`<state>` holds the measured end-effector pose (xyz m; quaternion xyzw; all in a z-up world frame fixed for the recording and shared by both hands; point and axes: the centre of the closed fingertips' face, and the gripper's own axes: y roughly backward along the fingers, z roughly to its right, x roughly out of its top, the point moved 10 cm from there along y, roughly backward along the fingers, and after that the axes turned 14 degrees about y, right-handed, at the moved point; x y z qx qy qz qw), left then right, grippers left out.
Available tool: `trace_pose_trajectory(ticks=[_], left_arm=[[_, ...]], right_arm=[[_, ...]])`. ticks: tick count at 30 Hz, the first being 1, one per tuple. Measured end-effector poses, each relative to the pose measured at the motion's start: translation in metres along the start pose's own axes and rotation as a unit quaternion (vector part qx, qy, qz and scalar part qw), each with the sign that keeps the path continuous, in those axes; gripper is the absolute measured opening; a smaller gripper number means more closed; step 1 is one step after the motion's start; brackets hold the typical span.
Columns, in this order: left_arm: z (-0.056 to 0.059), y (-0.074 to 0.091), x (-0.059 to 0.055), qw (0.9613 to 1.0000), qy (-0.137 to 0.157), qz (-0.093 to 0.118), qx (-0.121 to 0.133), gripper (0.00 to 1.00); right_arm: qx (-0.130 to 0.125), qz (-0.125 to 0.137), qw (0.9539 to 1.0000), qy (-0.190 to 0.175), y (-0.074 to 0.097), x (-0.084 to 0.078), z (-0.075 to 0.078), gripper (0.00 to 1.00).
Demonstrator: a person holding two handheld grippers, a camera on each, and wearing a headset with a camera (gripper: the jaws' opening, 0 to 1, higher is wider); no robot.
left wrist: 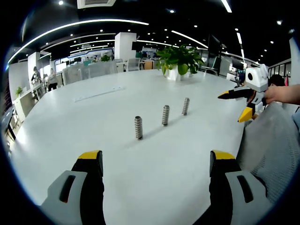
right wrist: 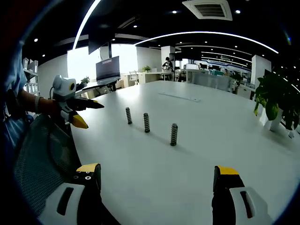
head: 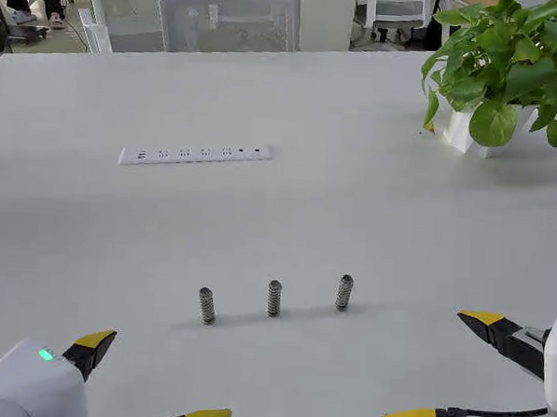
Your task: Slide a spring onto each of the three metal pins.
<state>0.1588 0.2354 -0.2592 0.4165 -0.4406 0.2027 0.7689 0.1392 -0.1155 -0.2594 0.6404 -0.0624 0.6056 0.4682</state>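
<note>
Fingers on my left gripper are spread wide with nothing between them, and the right gripper is just as wide and just as empty. Both hover low over the near edge of the table, well short of the work.

Three coils stand upright in a row ahead of me, in the open middle of the table: the spring on my left, the middle spring and the spring on my right. They are set apart from each other, with neither gripper touching them. I judge each one is already seated over its pin (the pins themselves are hidden inside the coils, so I cannot be sure).

These look light and easy to knock over. A spring gives along its length but resists a squeeze across the coil, and the bare wire is probably slippery. If I must lift one, I would pinch it gently across the middle, with the fingers square to the coil, so it does not squirt out or tip over.
</note>
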Motion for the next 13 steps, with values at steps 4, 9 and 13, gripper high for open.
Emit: trace_pose_trajectory(ticks=[4,9,13], left_arm=[[0.0013,-0.0002,-0.0001,1.0000,-0.001,0.000,-0.003,0.93],[0.0026,-0.0011,-0.0013,1.0000,-0.004,-0.005,-0.007,0.93],[0.0034,-0.0020,-0.0016,0.9999,-0.006,-0.008,-0.009,0.93]], right_arm=[[0.004,0.002,1.0000,-0.005,0.0003,-0.0009,-0.0005,0.99],[0.007,-0.004,1.0000,-0.002,-0.0003,-0.0019,-0.0014,0.99],[0.011,-0.007,0.9999,-0.001,-0.0014,-0.0029,-0.0023,0.99]])
